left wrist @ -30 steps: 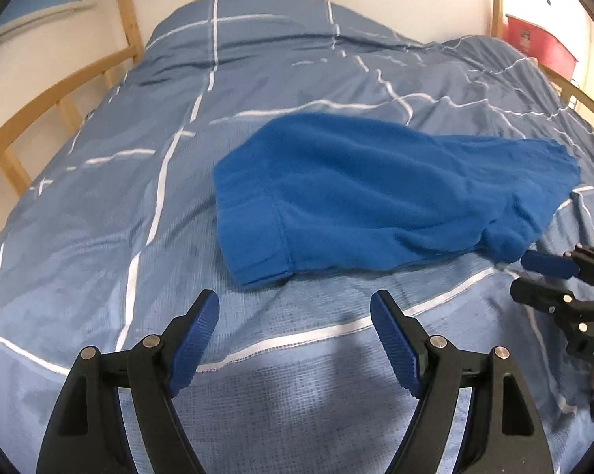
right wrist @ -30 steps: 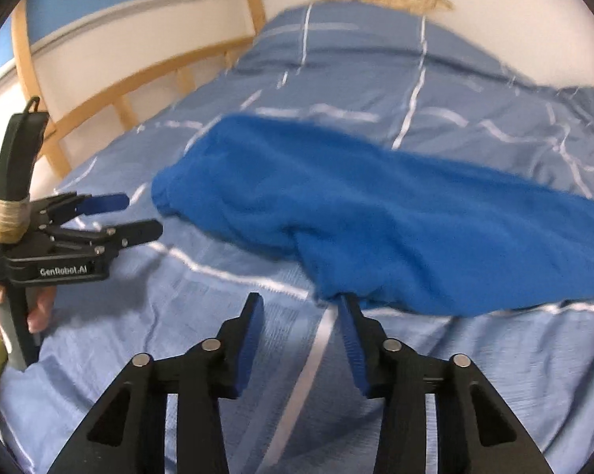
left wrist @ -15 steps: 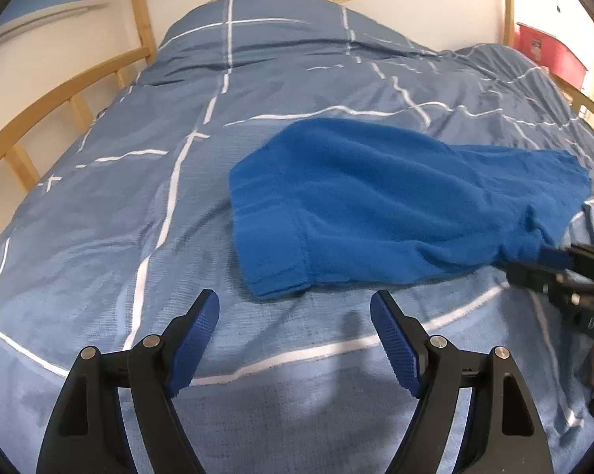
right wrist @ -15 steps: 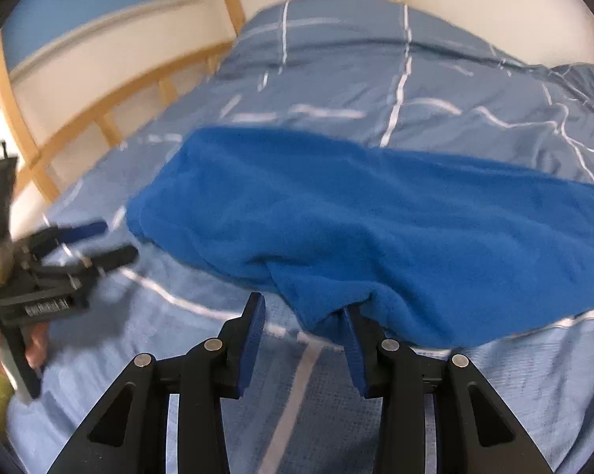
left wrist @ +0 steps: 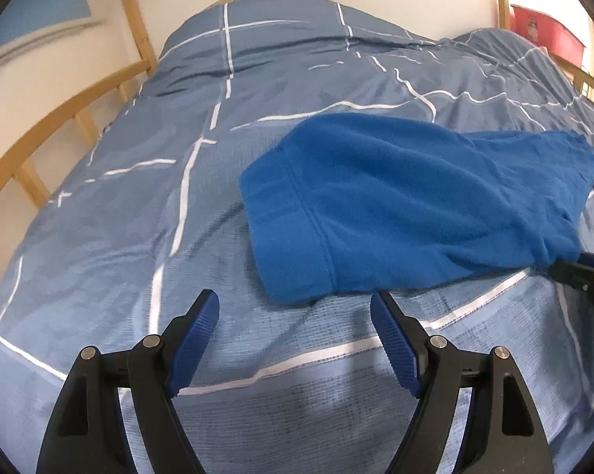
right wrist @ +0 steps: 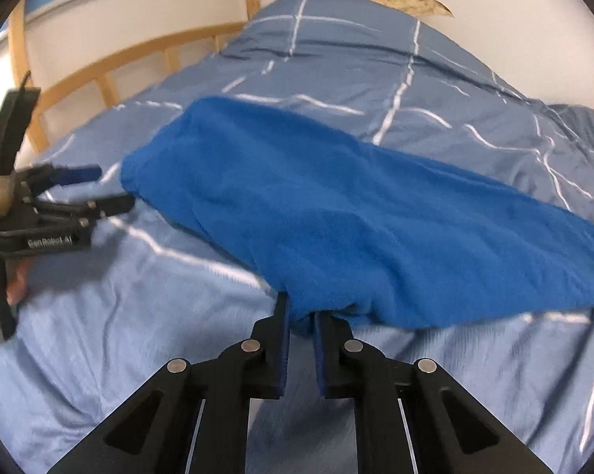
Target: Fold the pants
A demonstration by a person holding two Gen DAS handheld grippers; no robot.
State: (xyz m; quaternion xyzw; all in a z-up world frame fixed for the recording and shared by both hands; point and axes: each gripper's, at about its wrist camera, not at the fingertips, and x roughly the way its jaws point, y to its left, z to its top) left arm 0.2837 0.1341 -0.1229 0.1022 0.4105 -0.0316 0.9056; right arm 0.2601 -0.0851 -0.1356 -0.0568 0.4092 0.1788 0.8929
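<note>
Blue fleece pants (left wrist: pixel 407 205) lie on the bed, waistband end toward my left gripper. My left gripper (left wrist: pixel 295 339) is open and empty, just short of the waistband corner. It also shows in the right wrist view (right wrist: pixel 99 189) beside the waistband end. My right gripper (right wrist: pixel 300 328) is shut on the near edge of the pants (right wrist: pixel 336 213), and the cloth rises from its pads. It also shows at the right edge of the left wrist view (left wrist: pixel 585 272), holding the pants' near edge.
The bed has a blue duvet with white lines (left wrist: pixel 178 237). A wooden bed rail (left wrist: pixel 60 118) runs along the left side. A red box (left wrist: pixel 549 31) stands at the far right. A wall is behind the bed.
My right gripper moved forward and closed on the pants' near edge, lifting it slightly. My left gripper moved closer to the waistband corner and stayed open.
</note>
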